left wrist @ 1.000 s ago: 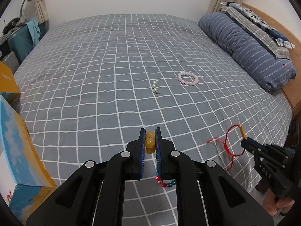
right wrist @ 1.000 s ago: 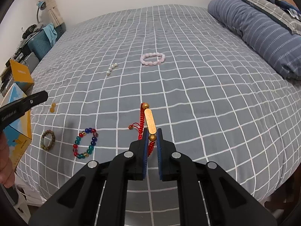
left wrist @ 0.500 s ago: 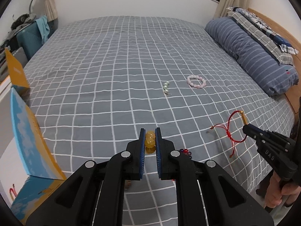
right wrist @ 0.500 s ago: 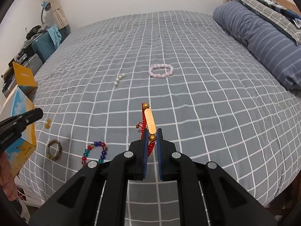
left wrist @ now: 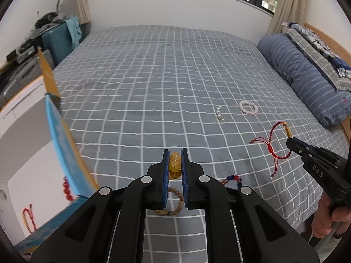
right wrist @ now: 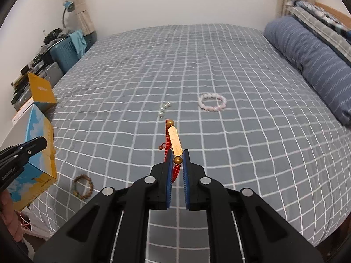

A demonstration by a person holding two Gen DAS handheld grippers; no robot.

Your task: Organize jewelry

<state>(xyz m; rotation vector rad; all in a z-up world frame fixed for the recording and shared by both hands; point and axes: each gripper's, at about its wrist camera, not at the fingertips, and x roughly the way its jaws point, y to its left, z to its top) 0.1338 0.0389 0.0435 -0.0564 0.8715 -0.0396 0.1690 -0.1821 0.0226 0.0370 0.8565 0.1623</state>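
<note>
Amber beads (left wrist: pixel 175 164) sit pinched in the left claw (left wrist: pixel 175 166). The right claw (right wrist: pixel 177 164) pinches a red cord bracelet (right wrist: pixel 174 141) above the bed (right wrist: pixel 241 131).

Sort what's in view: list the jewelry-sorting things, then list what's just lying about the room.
Belongs to the job:
left gripper shut on yellow beads
right gripper shut on red cord bracelet
pink bracelet
pearl piece
brown bracelet
multicolour bracelet
open box

Just lying about:
pillow
desk lamp
blue case

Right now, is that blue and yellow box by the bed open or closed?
Open. Its blue flap stands up, and the white inside of the box shows, with red beads in it.
</note>
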